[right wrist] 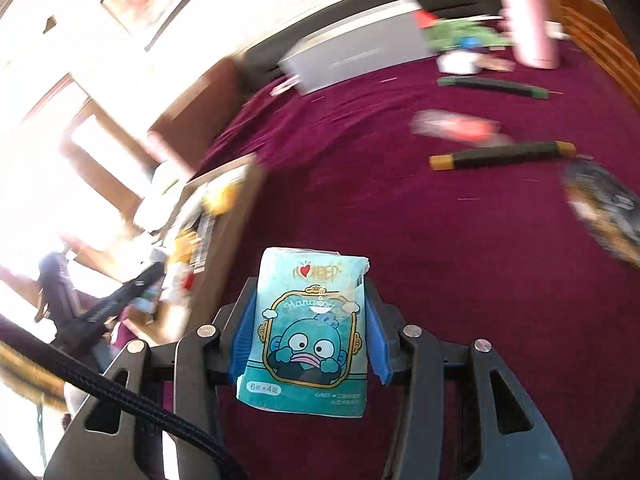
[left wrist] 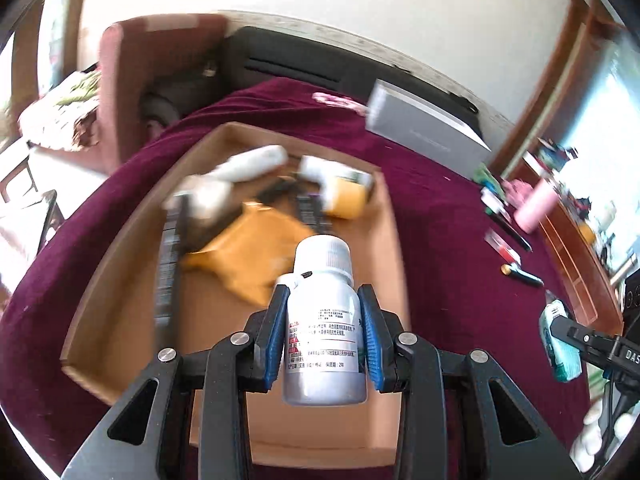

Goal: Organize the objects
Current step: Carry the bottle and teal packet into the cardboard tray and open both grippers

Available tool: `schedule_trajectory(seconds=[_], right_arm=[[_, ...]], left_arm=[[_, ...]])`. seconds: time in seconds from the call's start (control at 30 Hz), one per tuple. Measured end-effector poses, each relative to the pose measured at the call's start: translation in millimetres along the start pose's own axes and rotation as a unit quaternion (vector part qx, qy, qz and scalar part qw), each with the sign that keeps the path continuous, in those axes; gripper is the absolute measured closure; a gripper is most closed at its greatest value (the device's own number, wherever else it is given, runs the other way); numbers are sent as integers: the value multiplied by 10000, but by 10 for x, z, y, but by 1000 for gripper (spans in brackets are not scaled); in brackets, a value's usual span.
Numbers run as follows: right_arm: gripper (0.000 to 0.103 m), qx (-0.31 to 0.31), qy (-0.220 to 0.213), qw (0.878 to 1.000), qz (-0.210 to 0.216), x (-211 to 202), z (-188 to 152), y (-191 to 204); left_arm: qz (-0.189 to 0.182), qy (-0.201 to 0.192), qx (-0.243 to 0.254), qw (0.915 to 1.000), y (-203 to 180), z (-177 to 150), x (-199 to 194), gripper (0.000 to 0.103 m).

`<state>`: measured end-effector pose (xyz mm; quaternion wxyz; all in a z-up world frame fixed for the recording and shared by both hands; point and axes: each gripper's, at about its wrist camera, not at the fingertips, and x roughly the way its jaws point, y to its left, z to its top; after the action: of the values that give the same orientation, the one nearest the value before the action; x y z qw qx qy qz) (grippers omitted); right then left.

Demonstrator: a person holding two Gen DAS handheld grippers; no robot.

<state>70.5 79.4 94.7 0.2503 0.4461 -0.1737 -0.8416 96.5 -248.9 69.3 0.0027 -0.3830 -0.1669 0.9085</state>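
Left claw (left wrist: 324, 336) is clamped on a white pill bottle (left wrist: 324, 320), blue pads pressing both sides of the body, cap pointing forward and away from me, so the bottle's long axis runs along the fingers. I read it as hanging above the near half of the cardboard box (left wrist: 390, 216), which sits on the maroon-covered surface (left wrist: 440, 208); the box already holds a yellow padded envelope (left wrist: 256, 248), a white tube and other items too blurred to name. Right claw (right wrist: 308, 332) grips a teal tissue pack (right wrist: 306, 328) upright between its pads, long axis also along the fingers. From the right wrist view the box (right wrist: 232, 216) lies ahead and to the left of that claw, well apart, with bare cloth directly beneath the pack. Judgement: the left hand is the nearer to the box and already over it, so its release comes first; open floor shows in the box just beyond the bottle's cap. The right hand must travel leftward past the box wall before letting go. Still outside the box, on the far side from my claws: a black-and-gold pen (right wrist: 504, 156), a grey carton (right wrist: 352, 56), a pink tumbler (right wrist: 528, 20).
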Motion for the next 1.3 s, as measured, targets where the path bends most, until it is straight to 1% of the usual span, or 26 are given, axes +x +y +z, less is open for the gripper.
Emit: schedule_trajectory(seconds=[0.1,0.17,0.23,0.3,0.37,0.43,0.57,0.63,0.73,0.8,0.93,1.07,1.17,1.3], right_arm=[[56,-241,270,9990,276,276,-9,383],[56,-399,438,9975,380,443,-18,619],[56,-531,611,9957,460,610,-32,834],[56,-725,750,9935,449,800,-48,1071],[56,-886,837,9918,374,949,-44,1222],[56,-1006,888,9907,216,1144,2,1373],[56,-1193,869,9886,-294,1466,156,1500],[56,-1232,870,9874,-483,1615,238,1534],[56,-1350,808,9832,-921,1816,336,1559],[56,-1365,801,9812,-1109,1908,384,1572],[56,-1437,715,9736,-1621,2086,451,1531],[55,-1578,637,9683,-1831,2154,466,1539],[52,-1708,618,9635,-1965,2211,471,1572],[48,-1702,603,9648,-1913,2212,480,1569]], left_arm=[[97,17,-233,9997,245,1,16,73],[148,54,-312,9994,373,-15,29,73],[114,101,-364,9992,469,-23,61,73],[93,152,-395,9991,537,-39,110,73],[22,241,-354,9991,547,-52,177,73],[59,321,-274,9991,551,-70,228,73],[72,285,-264,9992,588,-86,241,73],[98,244,-226,9994,607,-90,237,73],[115,187,-167,9996,623,-93,235,73],[50,176,-187,9997,635,-86,235,73],[-35,153,-197,9997,648,-83,236,73],[-7,144,-181,9997,632,-84,246,71],[-38,144,-144,9998,610,-87,248,64],[-57,217,-56,9997,573,-89,274,52]])
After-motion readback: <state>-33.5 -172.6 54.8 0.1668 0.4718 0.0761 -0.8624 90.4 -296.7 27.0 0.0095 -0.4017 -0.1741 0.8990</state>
